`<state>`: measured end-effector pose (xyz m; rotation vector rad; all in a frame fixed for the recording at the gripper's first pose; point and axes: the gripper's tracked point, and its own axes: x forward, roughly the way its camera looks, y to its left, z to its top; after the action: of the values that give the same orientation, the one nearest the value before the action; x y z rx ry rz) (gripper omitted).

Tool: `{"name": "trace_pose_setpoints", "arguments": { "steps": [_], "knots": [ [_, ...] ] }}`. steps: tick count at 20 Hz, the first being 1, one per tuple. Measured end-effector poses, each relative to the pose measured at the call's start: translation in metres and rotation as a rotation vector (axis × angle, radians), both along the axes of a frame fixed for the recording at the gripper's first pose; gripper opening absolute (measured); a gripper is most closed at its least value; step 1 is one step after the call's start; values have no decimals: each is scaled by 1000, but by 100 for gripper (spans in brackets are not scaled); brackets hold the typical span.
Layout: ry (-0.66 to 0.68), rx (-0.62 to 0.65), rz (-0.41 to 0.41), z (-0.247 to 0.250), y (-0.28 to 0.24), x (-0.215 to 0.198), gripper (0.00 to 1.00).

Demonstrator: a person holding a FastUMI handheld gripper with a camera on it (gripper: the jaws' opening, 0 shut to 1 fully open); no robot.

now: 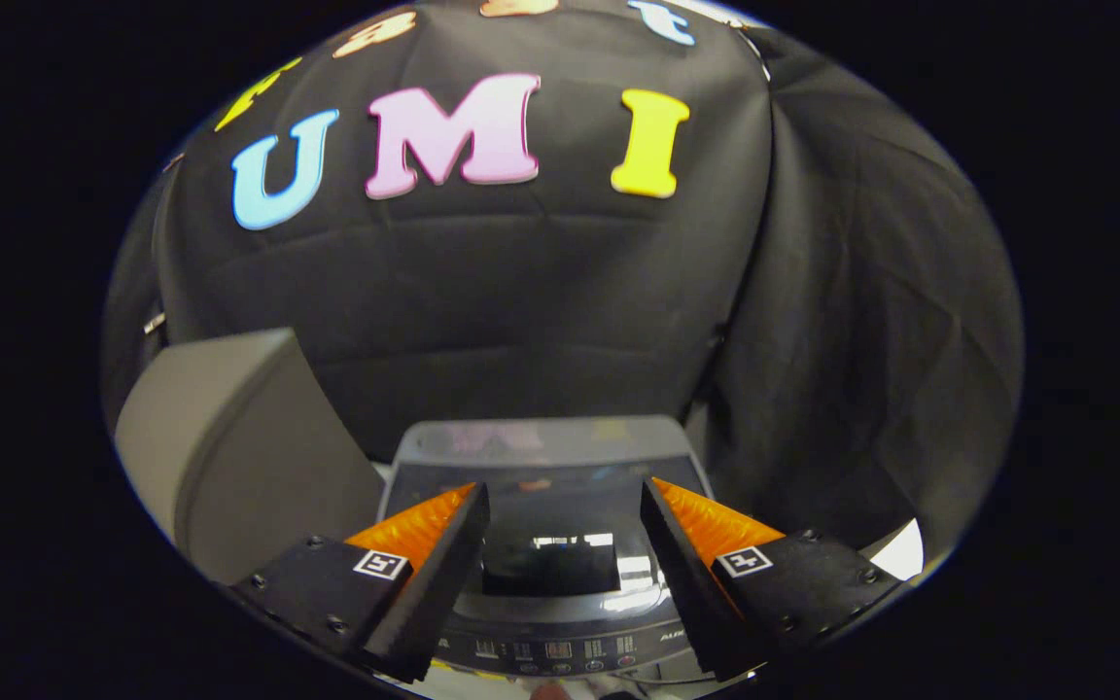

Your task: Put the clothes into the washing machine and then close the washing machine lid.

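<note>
Claw (565, 506) is spread wide with nothing in it, hanging right above the washing machine (545, 457), whose lid (550, 554) looks already down, though it's hard to tell. Lid's rigid and glossy, probably slippery, so I'd press the near edge. A grey box (229, 437) sits on the left.

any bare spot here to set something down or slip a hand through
The flat closed lid of the washing machine, between the control panel and the black cloth wall, is bare. There is an open gap between the tool fingers, which stand apart and hold nothing. It is tighter beside the grey box next to the machine.
</note>
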<state>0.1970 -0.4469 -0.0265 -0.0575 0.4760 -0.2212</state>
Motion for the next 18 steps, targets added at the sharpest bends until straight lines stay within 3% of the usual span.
{"name": "trace_pose_setpoints", "arguments": {
  "steps": [7, 18],
  "knots": [
    [-321, -54, 88, 143, 45, -10, 98],
    [-422, -77, 215, 209, 117, -23, 98]
  ]
}}
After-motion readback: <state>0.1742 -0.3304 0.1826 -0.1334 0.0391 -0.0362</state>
